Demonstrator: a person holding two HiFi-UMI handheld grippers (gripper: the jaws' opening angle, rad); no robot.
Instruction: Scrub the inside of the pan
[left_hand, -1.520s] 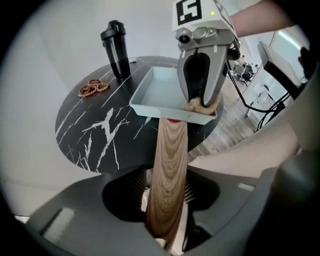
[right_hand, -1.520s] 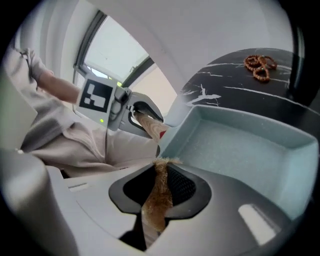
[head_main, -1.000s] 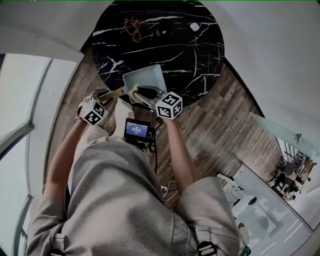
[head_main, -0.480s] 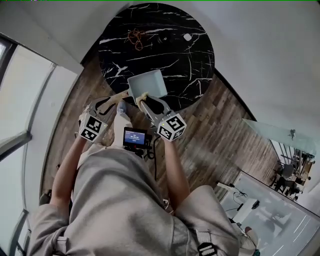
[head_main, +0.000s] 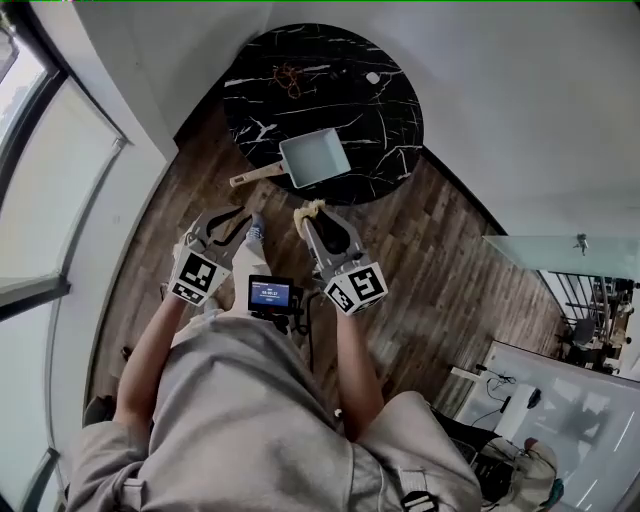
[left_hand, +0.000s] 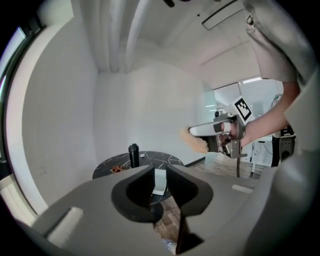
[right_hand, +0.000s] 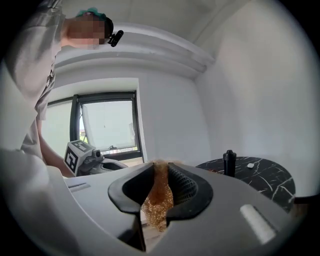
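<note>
The square pale pan (head_main: 315, 158) with its wooden handle (head_main: 255, 176) sits alone at the near edge of the round black marble table (head_main: 380, 120). Both grippers are held back from the table, over the wooden floor. My right gripper (head_main: 312, 215) is shut on a tan scrubber (right_hand: 159, 197), which sticks out past its tips (head_main: 308, 209). My left gripper (head_main: 222, 216) holds nothing. Its jaws have just been closing and stand a narrow gap apart (left_hand: 159, 172). Through that gap the pan (left_hand: 159, 181) shows far off. The right gripper (left_hand: 200, 134) hangs to the right of it.
On the table's far side lie a brown cord (head_main: 290, 78) and a small white piece (head_main: 372, 77), with a black bottle (left_hand: 133, 155) standing there. A small screen device (head_main: 272, 293) hangs at the person's chest. A window wall runs along the left, a glass panel (head_main: 540, 255) at right.
Both grippers have drawn back and up from the pan. The left has let go of the pan's handle; the right has lifted the scrubber out of the pan. The pan stays on the table.
</note>
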